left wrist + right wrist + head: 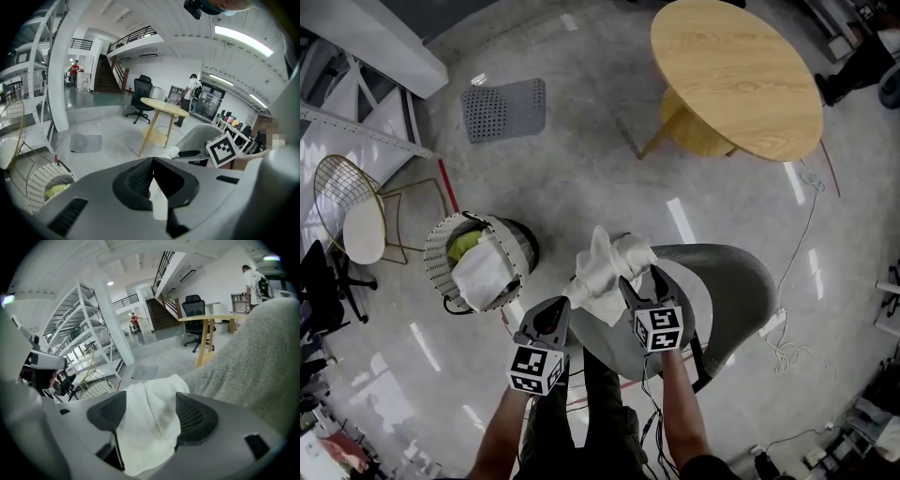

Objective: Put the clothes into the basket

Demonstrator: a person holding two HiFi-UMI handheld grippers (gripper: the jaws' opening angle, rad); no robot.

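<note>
A crumpled white cloth point(605, 267) lies on the front of a grey upholstered chair point(731, 281). My left gripper point(567, 303) is shut on the cloth's left edge; in the left gripper view a white strip point(158, 201) shows between the closed jaws point(152, 161). My right gripper point(639, 278) stands open over the cloth's right side. In the right gripper view the bunched cloth point(145, 437) lies loose between the wide pads point(194, 416). The round white basket point(431, 262) stands on the floor to the left, holding a white and a yellow-green garment.
A round wooden table point(736, 75) stands at the back right and a grey perforated mat point(506, 108) lies at the back. A gold wire chair point(356, 216) and white shelving point(347, 103) are at the left. Cables point(787, 347) trail on the floor right of the grey chair.
</note>
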